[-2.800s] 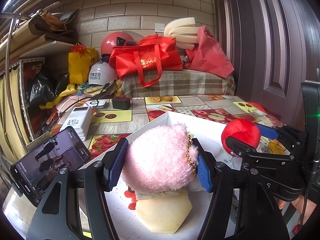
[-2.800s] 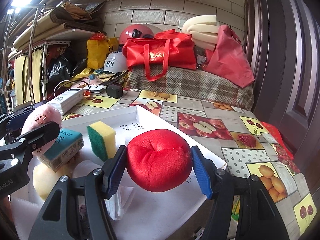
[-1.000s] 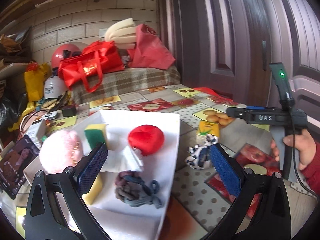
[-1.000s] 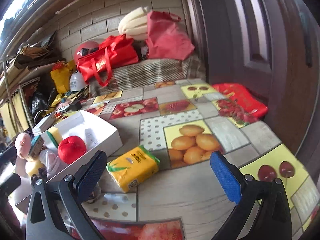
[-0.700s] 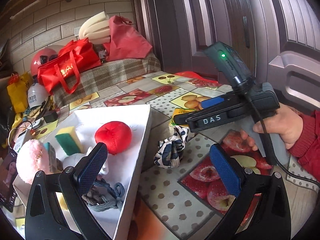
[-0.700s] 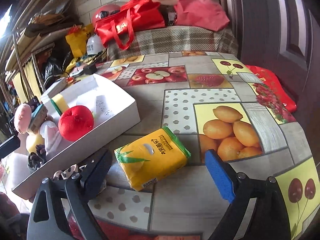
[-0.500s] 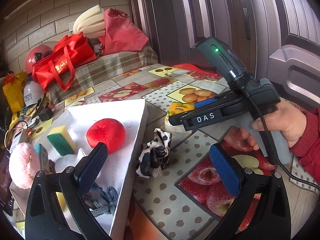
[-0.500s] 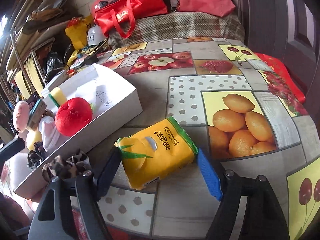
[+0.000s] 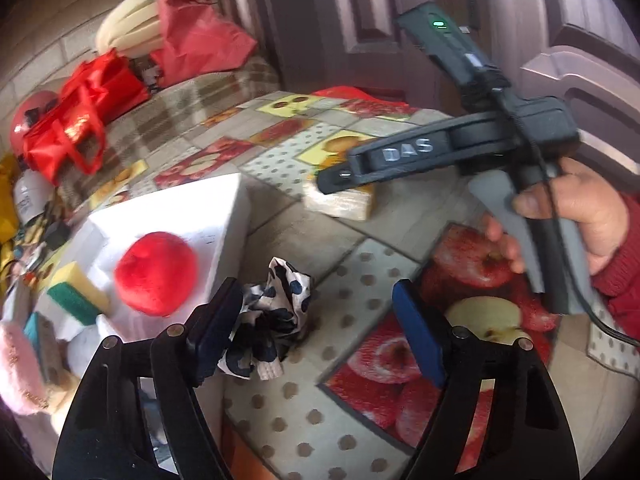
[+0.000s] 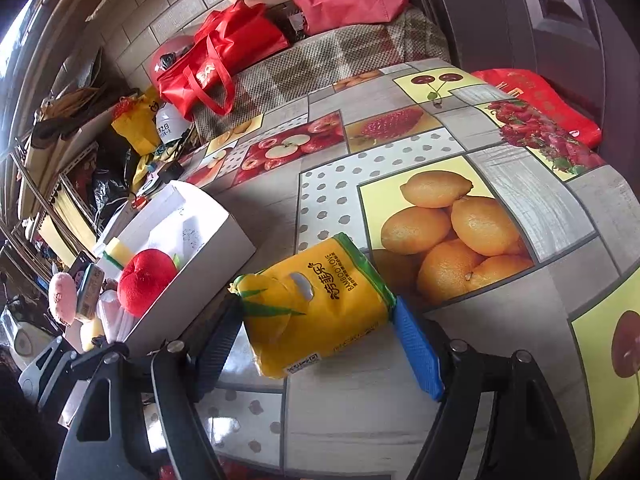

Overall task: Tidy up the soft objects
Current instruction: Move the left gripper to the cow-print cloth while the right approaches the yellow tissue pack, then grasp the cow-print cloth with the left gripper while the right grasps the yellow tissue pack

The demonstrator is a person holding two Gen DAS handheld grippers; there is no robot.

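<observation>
A black-and-white spotted cloth scrunchie (image 9: 272,320) lies on the table beside the white box (image 9: 236,208). My left gripper (image 9: 320,344) is open, its left pad touching the scrunchie. The box holds a red plush ball (image 9: 156,272), a yellow-green sponge (image 9: 76,292) and a pink plush (image 9: 18,364). My right gripper (image 10: 320,344) is open around a yellow tissue pack (image 10: 316,304) lying on the table; the gripper also shows in the left wrist view (image 9: 332,176), over the pack (image 9: 344,204). The red ball (image 10: 146,280) and box (image 10: 200,248) sit to its left.
The fruit-print tablecloth (image 10: 440,216) covers the table. A red bag (image 10: 224,60), helmets and foam sit at the far end. A red pouch (image 10: 536,100) lies near the door. Shelves with clutter stand at the left.
Both grippers have moved closer and lower. The left now reaches the spotted scrunchie; the right has come around the yellow tissue pack and its jaws have narrowed.
</observation>
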